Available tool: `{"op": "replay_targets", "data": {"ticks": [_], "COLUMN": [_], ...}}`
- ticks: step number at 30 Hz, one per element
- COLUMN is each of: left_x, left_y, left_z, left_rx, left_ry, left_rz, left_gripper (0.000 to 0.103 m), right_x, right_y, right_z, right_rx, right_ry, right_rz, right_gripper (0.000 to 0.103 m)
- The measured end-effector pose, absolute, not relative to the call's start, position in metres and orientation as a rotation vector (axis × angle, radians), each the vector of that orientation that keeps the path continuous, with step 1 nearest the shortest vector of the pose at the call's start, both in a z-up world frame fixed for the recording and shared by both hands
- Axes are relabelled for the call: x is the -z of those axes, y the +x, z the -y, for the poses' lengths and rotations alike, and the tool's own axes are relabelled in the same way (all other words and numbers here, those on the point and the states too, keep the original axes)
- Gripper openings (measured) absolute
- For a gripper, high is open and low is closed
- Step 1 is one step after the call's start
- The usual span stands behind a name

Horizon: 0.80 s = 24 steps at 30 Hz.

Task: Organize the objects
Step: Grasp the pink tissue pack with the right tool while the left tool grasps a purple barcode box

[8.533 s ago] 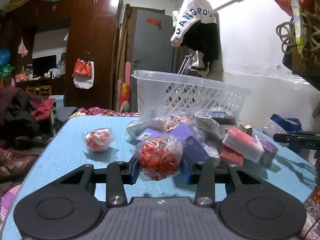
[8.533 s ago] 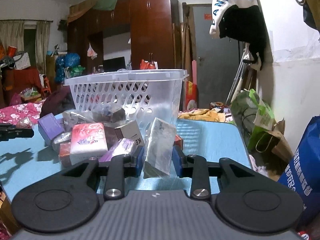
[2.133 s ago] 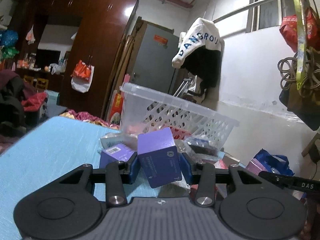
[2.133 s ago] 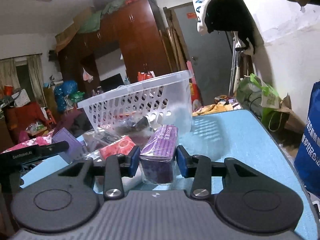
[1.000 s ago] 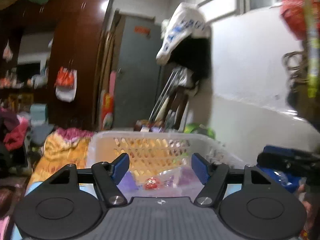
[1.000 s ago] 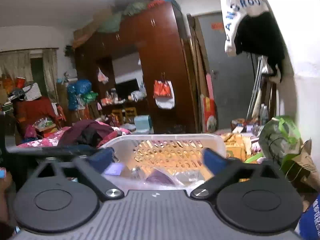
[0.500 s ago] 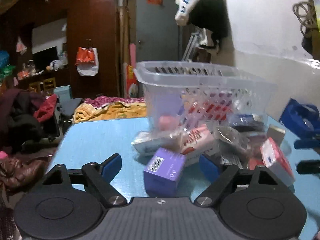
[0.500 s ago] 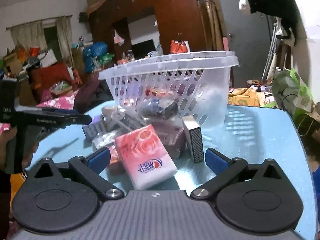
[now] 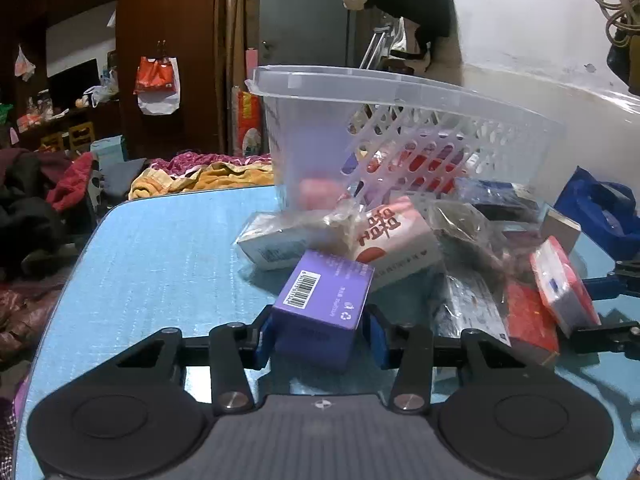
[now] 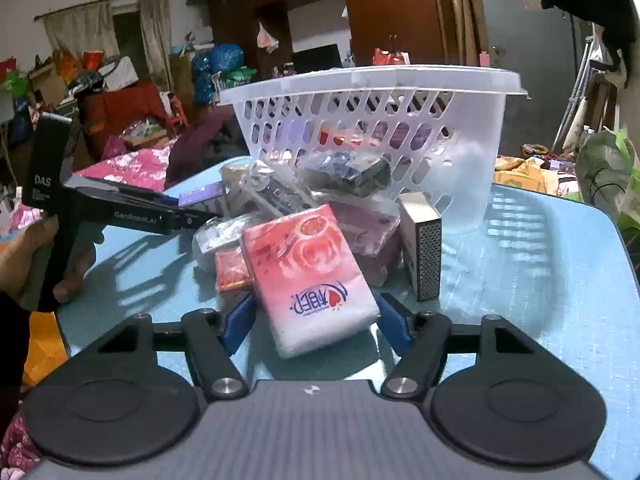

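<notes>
A clear plastic basket (image 9: 400,92) stands on the blue table (image 9: 160,248) with several packets inside. A pile of packets and boxes lies in front of it. My left gripper (image 9: 320,336) has its blue pads against both sides of a purple box (image 9: 324,304) with a barcode. My right gripper (image 10: 316,324) is open around a pink tissue pack (image 10: 308,276), with a gap at each side. The basket also shows in the right wrist view (image 10: 372,80). The left gripper (image 10: 132,212) shows there at the left.
A grey matchbox-like box (image 10: 420,244) stands upright right of the tissue pack. A white box in plastic (image 9: 280,240), a pink-and-white pack (image 9: 392,240) and red packs (image 9: 560,284) lie in the pile. The table's edges are near on both sides.
Both grippers came down from over the basket to the pile. The left jaws closed onto the purple box. The right jaws narrowed around the pink tissue pack.
</notes>
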State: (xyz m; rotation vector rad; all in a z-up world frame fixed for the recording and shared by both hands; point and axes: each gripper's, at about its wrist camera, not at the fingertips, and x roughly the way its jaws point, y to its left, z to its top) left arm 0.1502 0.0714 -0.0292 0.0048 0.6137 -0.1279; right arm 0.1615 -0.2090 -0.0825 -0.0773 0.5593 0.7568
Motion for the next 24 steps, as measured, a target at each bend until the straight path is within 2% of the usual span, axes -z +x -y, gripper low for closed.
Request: {"op": "replay_targets", "data": {"ticks": [6, 10, 11, 15, 24], "left_x": [0.026, 0.027, 0.027, 0.031, 0.032], "left_y": [0.131, 0.115, 0.111, 0.093, 0.087], "left_z": [-0.071, -0.068, -0.067, -0.06, -0.064], "left_rx": [0.158, 0.192, 0.203, 0.225, 0.235], "left_ry": [-0.028, -0.098, -0.118, -0.122, -0.145], "left_rz": [-0.553, -0.512, -0.496, -0.406, -0.356], "left_gripper": [0.048, 0.047, 0.043, 0.042, 0.042], "right_x": [0.081, 0.079, 0.08, 0.079, 0.08], "right_y": [0.157, 0.145, 0.141, 0.13, 0.133], "right_z": [0.218, 0.228, 0.231, 0.236, 0.234], "right_rx": [-0.748, -0.739, -0.746, -0.69, -0.674], "right_ry": [-0.039, 0.018, 0.029, 0.036, 0.043], "right_rz": [-0.521, -0.417, -0.382, -0.299, -0.273], "right_gripper": [0.064, 0.063, 0.063, 0.063, 0.063]}}
